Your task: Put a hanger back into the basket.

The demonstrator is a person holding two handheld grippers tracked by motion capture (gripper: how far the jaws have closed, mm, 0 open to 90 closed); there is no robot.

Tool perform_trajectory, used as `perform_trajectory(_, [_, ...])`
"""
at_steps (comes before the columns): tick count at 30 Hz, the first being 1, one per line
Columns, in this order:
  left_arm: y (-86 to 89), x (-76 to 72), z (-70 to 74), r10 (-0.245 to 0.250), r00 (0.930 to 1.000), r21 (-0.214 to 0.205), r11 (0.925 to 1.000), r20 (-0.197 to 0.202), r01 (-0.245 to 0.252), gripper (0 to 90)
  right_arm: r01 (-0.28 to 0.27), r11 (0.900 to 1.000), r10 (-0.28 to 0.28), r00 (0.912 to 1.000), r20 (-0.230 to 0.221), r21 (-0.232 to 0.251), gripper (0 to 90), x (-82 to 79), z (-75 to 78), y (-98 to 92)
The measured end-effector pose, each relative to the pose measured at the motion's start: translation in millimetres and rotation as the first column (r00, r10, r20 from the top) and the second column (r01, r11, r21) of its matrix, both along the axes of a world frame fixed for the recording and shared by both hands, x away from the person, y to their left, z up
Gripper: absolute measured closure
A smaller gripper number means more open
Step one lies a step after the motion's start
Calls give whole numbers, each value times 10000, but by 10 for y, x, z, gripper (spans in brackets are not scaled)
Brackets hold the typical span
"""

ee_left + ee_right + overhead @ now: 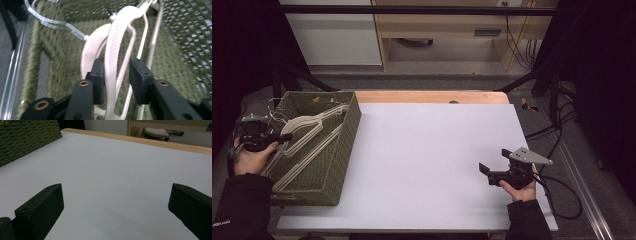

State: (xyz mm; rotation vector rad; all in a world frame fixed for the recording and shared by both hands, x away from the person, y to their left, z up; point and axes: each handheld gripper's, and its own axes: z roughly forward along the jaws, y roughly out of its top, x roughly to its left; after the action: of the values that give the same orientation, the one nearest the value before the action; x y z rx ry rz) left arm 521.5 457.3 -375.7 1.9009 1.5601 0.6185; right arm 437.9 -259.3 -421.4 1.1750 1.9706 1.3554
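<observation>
Right now your left hand-held gripper (116,80) sits at the left edge of the green woven basket (343,150), and the white hangers (307,137) lie straight ahead of it, inside that basket. From the left gripper view, one flat white hanger arm (112,62) runs up between the two black jaws, nearly along the line the hand-held gripper points. The jaws stand partly spread: the strip lies close against the left pad, but a clear gap shows between it and the right pad, so nothing is pinched. No other thing sits between the pads.

From the high view, the hangers' long arms run lengthwise down the basket, from the far left corner towards the near end, with the metal hooks (274,107) poking over the far left rim close to your left hand (249,157). That hand is far nearer; any lift would go up and out over the rim beside it.

Watch the clutter: the hangers are stacked and overlap, a thinner bar (142,37) crosses just right of the jaws, and a hook (62,26) lies off to the left, so one hanger could well drag its neighbours along. The basket wall rises on both sides.

Your right hand-held gripper (493,172) rests well apart, low over the bare white counter (427,155) near its right edge, jaws wide and empty, pointing across towards the basket. Nothing stands between it and the basket.
</observation>
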Motion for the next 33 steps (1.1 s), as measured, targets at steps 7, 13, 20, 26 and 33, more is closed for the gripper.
perform_trajectory(7, [26, 12, -81, 557, 9958, 65, 9984, -727, -554, 502, -12, 10000, 13, 10000, 0, 33, 5, -1, -1, 4])
perform_trajectory(13, [15, -71, -9, 796, 9963, -390, 9960, -325, -808, 427, -63, 10000, 63, 10000, 38, 43, 5, -5, 5, -7])
perform_trajectory(20, [-271, -306, 232, -312, 9846, -1219, 9911, 1719, 527, 359, -10, 10000, 9, 10000, 71, 79, 5, -10, 13, -14])
perform_trajectory(26, [-650, -491, 344, -1591, 9403, -1739, 9603, 3007, 2181, 277, 0, 9999, -1, 10000, 57, 125, 5, -21, 23, -23])
perform_trajectory(33, [-1000, -628, 341, -2662, 8867, -2083, 9087, 3781, 3617, 211, 40, 9996, -43, 9999, 119, 265, 5, -36, 46, -26])
